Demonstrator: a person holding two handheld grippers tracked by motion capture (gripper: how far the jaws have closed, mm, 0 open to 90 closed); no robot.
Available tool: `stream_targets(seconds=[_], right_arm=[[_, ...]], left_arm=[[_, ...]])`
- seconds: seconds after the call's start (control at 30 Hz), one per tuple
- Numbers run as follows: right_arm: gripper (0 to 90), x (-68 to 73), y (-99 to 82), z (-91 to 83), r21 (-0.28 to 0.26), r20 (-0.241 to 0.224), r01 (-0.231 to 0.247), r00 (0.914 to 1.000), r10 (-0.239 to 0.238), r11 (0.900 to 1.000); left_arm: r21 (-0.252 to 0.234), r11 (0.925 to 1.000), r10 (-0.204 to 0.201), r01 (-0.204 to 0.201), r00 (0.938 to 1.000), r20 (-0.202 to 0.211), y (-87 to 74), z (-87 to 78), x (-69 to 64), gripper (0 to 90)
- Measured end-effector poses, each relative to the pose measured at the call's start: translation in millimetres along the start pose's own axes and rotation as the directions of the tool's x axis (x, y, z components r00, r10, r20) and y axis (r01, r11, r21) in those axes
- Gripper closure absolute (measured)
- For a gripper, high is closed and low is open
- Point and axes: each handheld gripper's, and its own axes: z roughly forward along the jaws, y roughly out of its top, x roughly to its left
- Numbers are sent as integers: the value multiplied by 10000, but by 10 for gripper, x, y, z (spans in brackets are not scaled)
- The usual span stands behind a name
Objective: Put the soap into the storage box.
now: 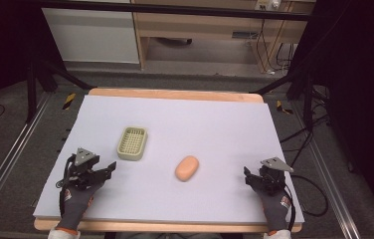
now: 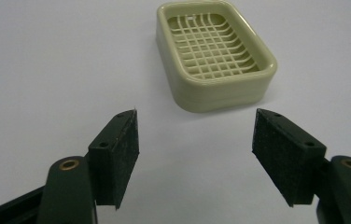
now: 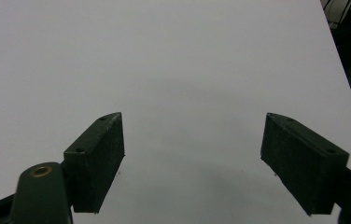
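My L gripper: jaws apart, nothing btwn the pads, bare sheet under them. Just ahead of the tips, a bit right of centre in the left gripper view, sits the soap dish, pale green, upright, slotted grid inside, empty. Not touching it; small gap of sheet btwn tips & its near wall.

My R gripper: jaws also apart, nothing held, plain white sheet in front.

From the high view: L gripper is near the front-left of the white sheet, pointing toward the soap dish, which lies left of centre. The soap bar, peach-orange, oval, lies flat right of the dish & a bit nearer me, apart from it, roughly mid-sheet btwn my two hands. R gripper rests near the front-right edge, well apart from the soap. Both my hands gloved in grey. Wooden table edge shows beyond the sheet's far side.
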Motion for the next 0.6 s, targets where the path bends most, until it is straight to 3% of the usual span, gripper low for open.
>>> stream_targets(seconds=[0.2, 0.4, 0.6], right_arm=[[185, 7, 3, -4, -53, 208, -87, 9997, 88, 9999], [179, 8, -6, 4, -19, 135, -155, 9998, 155, 9999], [176, 14, -5, 5, -12, 84, -208, 9997, 209, 9998]], left_arm=[[-90, 9999, 123, -121, 9998, 182, 34, -28, -79, 307], [140, 9996, 219, -225, 9991, 375, 59, -3, -172, 298], [157, 9983, 561, -568, 9974, 446, 101, -12, -271, 289]])
